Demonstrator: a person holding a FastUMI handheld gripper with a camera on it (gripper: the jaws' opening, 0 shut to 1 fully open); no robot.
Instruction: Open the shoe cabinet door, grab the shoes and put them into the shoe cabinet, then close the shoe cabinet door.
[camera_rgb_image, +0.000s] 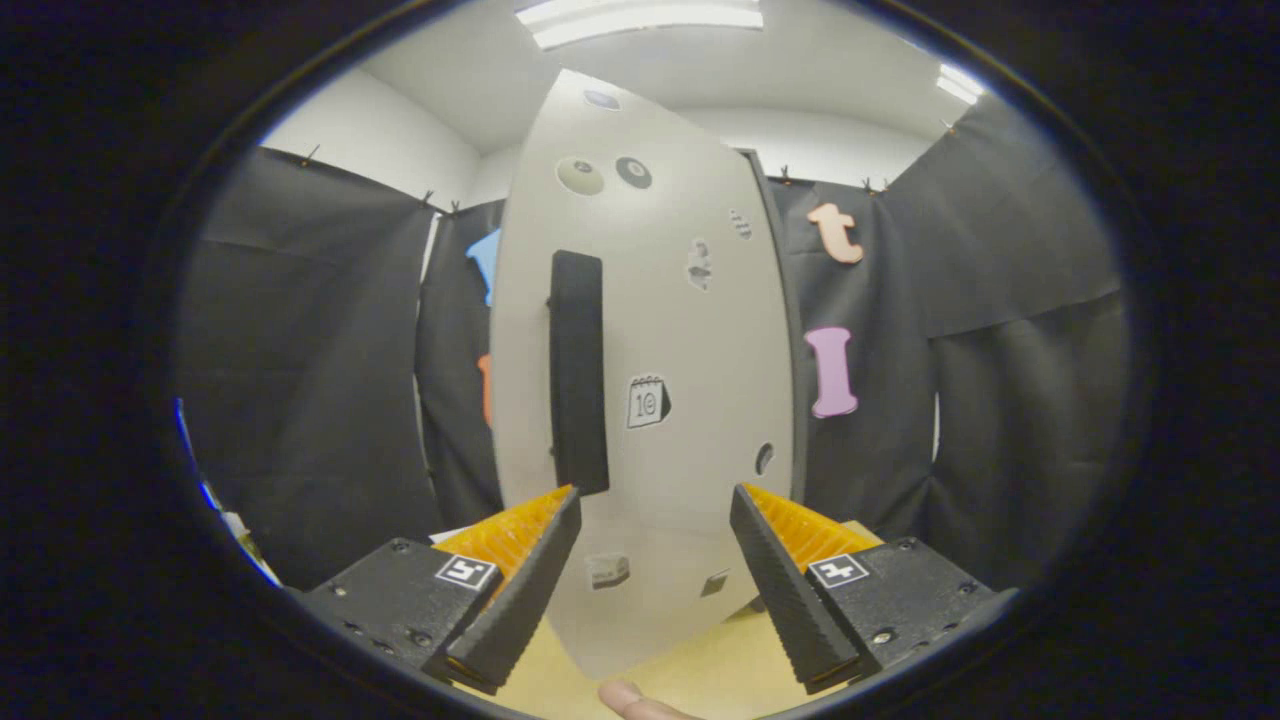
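While a fingertip (632, 700) is poking in nearest the camera, cut off so the rest of the hand is hidden, the gripper (655, 490) is hovering with its fingers spread wide, pinching nothing. Below them, a pale wooden surface (700, 670) is showing only as a small patch. Just ahead of the fingers, the shoe cabinet door (660, 330) is standing upright, pale grey and bulging in the fisheye view, its lower end dipping between the fingers. A tall black handle (578, 370) is running vertically down the door, ending just beyond the left fingertip. Small stickers (647, 401) and round marks are dotting the panel, too small to make out. Behind, black cloth (310, 370) is draping the booth.
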